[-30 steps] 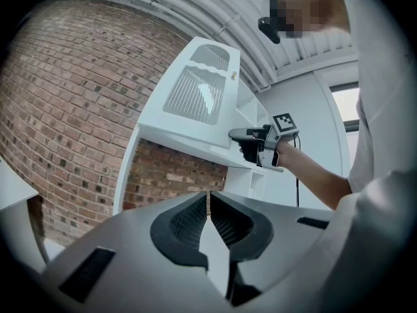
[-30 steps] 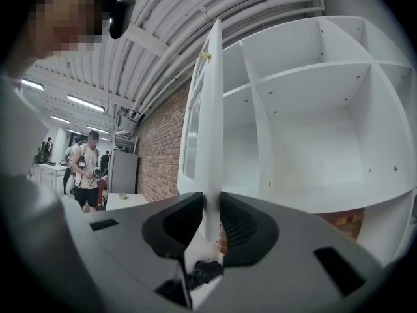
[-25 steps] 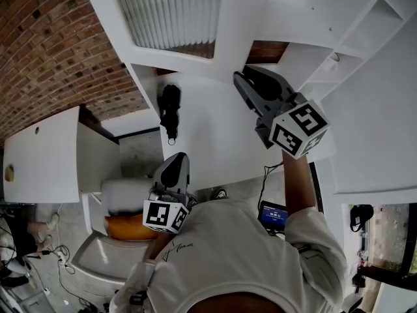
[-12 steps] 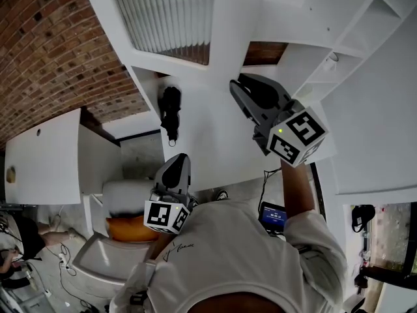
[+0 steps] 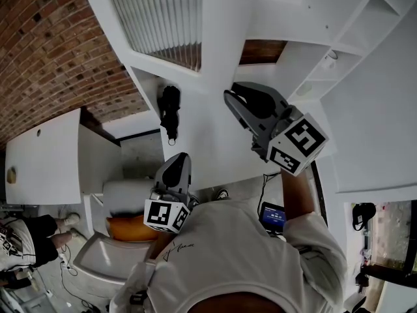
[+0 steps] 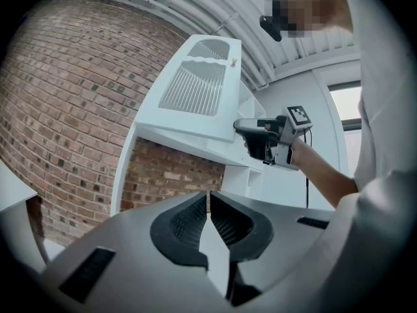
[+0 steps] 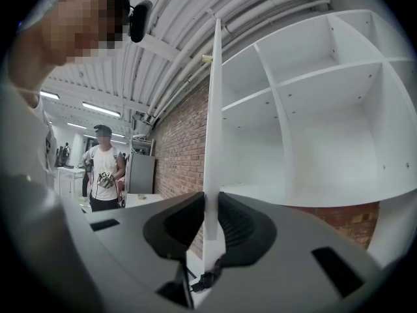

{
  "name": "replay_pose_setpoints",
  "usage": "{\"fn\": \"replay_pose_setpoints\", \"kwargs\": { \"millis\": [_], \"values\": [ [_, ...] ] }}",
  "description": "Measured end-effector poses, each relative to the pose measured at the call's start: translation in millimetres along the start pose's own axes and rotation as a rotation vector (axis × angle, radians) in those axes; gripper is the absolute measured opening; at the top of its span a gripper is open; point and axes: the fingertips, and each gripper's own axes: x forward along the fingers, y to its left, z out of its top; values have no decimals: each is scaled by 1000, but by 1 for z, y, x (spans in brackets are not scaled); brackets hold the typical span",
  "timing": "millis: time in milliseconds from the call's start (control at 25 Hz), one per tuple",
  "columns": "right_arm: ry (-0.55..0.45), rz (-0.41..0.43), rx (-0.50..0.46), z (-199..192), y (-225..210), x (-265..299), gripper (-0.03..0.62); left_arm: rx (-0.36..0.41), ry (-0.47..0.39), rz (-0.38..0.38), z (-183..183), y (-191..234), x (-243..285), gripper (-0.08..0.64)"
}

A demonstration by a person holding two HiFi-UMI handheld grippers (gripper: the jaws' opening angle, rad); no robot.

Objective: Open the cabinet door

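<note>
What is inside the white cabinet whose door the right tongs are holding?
Only white shelves and dividers show inside the cabinet; nothing stands on them. The right tongs, shut on the door, cover the lowest part.

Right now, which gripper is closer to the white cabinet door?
Right. The right gripper is clamped on the edge of the cabinet door; the left gripper hangs lower by the person's body, shut, apart from it.
</note>
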Motion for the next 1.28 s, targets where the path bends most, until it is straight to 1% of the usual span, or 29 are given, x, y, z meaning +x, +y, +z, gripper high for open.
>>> {"fn": "replay_pose_setpoints", "kwargs": {
  "millis": [280, 680, 960, 1120, 1280],
  "values": [
    [-2, 59, -10, 1, 17, -2, 68, 8, 2, 8, 2, -3, -2, 28],
    [-13, 153, -29, 2, 47, -3, 66, 13, 13, 4, -1, -8, -8, 28],
    [-15, 205, -50, 4, 61, -2, 65, 13, 8, -5, 1, -9, -9, 28],
    [-21, 255, -93, 6, 74, -1, 64, -8, -7, 7, 8, -6, -10, 28],
    [-36, 327, -96, 4, 89, 0, 64, -4, -15, 13, 6, -4, -10, 28]
  ]
}}
